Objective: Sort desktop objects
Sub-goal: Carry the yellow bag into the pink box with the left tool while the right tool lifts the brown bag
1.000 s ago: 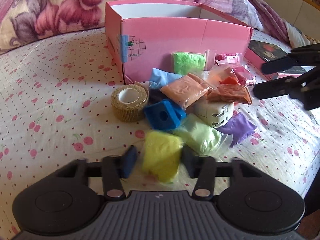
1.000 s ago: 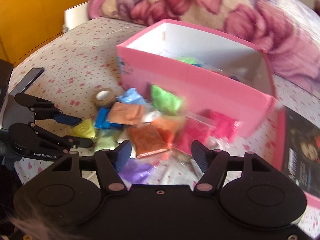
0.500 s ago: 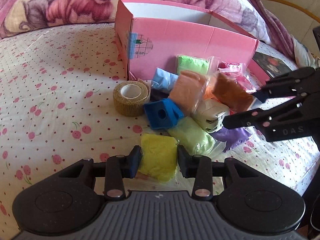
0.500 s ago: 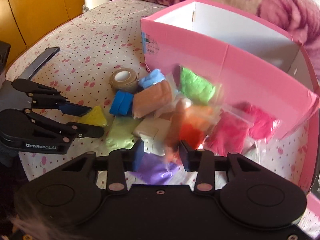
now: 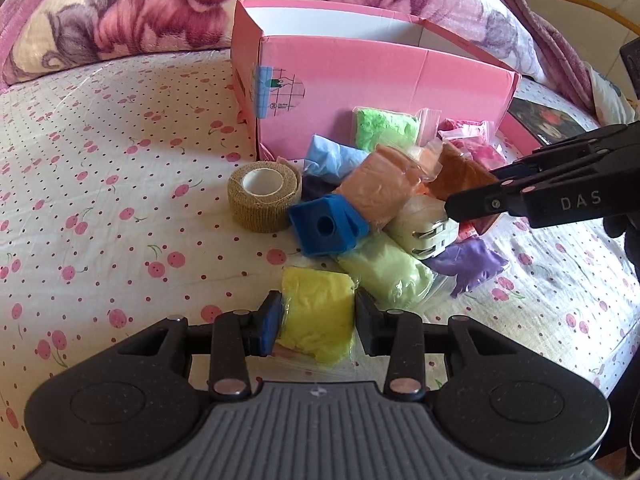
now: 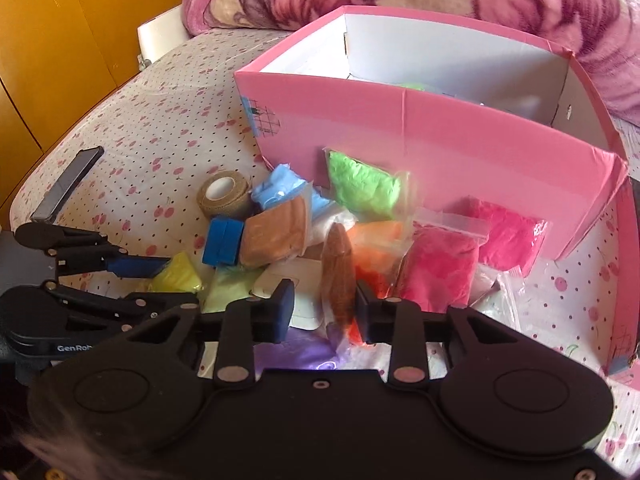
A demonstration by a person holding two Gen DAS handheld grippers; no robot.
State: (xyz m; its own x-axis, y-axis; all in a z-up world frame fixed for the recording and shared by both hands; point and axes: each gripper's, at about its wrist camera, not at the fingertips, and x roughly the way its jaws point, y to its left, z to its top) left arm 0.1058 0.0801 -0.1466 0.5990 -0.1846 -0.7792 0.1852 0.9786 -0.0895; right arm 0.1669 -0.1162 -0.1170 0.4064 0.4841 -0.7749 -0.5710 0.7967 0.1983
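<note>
Left wrist view: the left tongs [image 5: 316, 322] are clenched on a yellow bag of soft clay [image 5: 316, 320], one finger on each side of it, low over the cherry-print bedsheet [image 5: 100, 208]. Just beyond lie a pale green clay bag [image 5: 384, 276], a blue foam cube with a round hole [image 5: 326, 230], a tan roll of bandage wrap [image 5: 264, 196], a white plug adapter [image 5: 424, 228], a peach clay bag [image 5: 380, 192] and a purple clay bag [image 5: 468, 266]. Behind the heap stands an open pink cardboard box [image 5: 360, 88]. The right tongs [image 5: 476, 194] reach in from the right, their tips at a rust-brown clay bag [image 5: 460, 176] on top of the pile.

Right wrist view: the right tongs [image 6: 322, 312] grip the rust-brown clay bag [image 6: 338, 272], which stands on edge against the right finger; a gap shows beside the left finger. Beneath sit the white plug adapter [image 6: 296, 284] and purple bag [image 6: 300, 352]. Two hot-pink clay bags [image 6: 440, 264] and a bright green clay bag [image 6: 362, 188] lie against the box's front wall [image 6: 440, 136]. At left, the left tongs [image 6: 160, 280] hold the yellow bag [image 6: 178, 276].
</note>
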